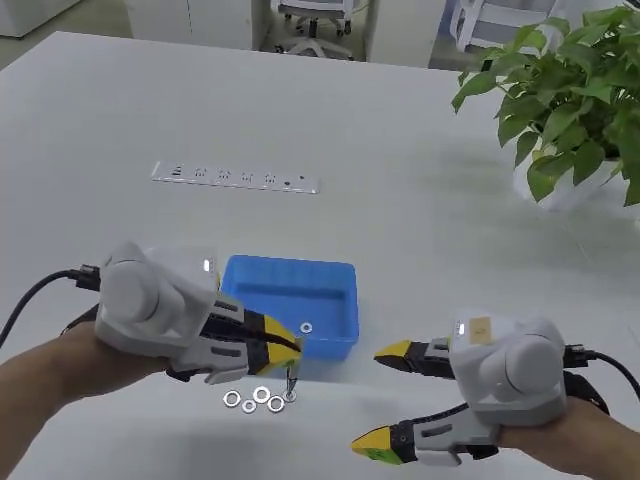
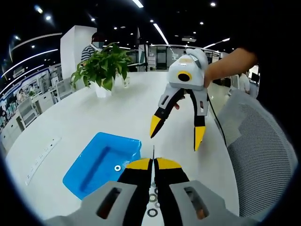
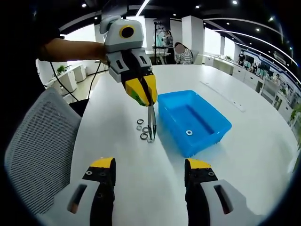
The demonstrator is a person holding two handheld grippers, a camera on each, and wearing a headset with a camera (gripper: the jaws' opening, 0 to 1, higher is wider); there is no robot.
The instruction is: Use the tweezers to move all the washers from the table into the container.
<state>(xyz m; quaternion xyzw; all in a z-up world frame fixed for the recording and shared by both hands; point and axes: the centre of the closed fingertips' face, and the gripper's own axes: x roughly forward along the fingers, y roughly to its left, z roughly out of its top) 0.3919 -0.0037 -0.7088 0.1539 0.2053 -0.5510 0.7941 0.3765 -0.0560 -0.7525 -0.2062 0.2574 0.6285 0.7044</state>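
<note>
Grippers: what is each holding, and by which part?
The left gripper clamps the tweezers by their upper end, tips down at the washers. The right gripper is open, empty.

Your headset looks forward and down over the table (image 1: 420,190); your left gripper view faces the right gripper (image 2: 176,137) from near; your right gripper view faces the left gripper (image 3: 141,96); all share the blue container (image 1: 285,300).

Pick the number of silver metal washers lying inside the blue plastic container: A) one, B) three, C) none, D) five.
A: one silver metal washer lies on the floor of the blue plastic container; the other washers sit outside it on the white table.
</note>
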